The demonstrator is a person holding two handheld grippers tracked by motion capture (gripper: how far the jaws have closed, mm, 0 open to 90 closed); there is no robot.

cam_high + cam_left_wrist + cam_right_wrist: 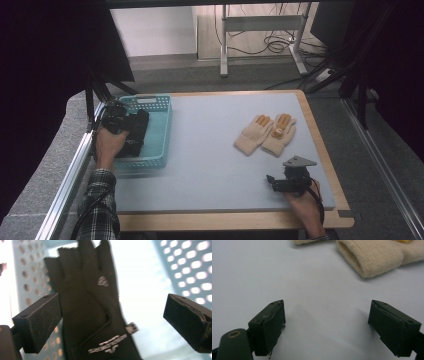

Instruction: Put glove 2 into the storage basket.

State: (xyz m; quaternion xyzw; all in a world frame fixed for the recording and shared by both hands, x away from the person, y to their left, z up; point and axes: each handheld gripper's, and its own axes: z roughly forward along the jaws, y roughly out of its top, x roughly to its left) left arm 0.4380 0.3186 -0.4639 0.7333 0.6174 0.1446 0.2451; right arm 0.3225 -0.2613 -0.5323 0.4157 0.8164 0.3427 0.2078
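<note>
One table (pixel 210 150) is taking up the middle of the high view, its pale grey top framed by a wooden rim, and it is standing on grey carpet with a desk frame and loose cables showing against the far wall. One teal basket (pixel 159 125) with perforated walls is sitting at the table's left edge, and one black glove (pixel 92 310) is lying flat inside it on the basket floor, fingers pointing away from the camera in the left gripper view, white lettering showing at its cuff. Two cream gloves (pixel 266 134) with orange fingertips are lying side by side, touching, toward the right of the table and well apart from the basket. Two grippers are showing. The left gripper (pixel 117 120) is hanging over the basket with its jaws standing wide apart and released; the black glove is lying between and below them in the left gripper view, and neither pad is pressing on it. The right gripper (pixel 280 182) is sitting low near the table's front right corner, its jaws also spread wide with nothing but bare tabletop between them, and the cuff of the nearer cream glove is lying just ahead of it. A broad stretch of bare tabletop is lying open between the basket and the cream gloves.
</note>
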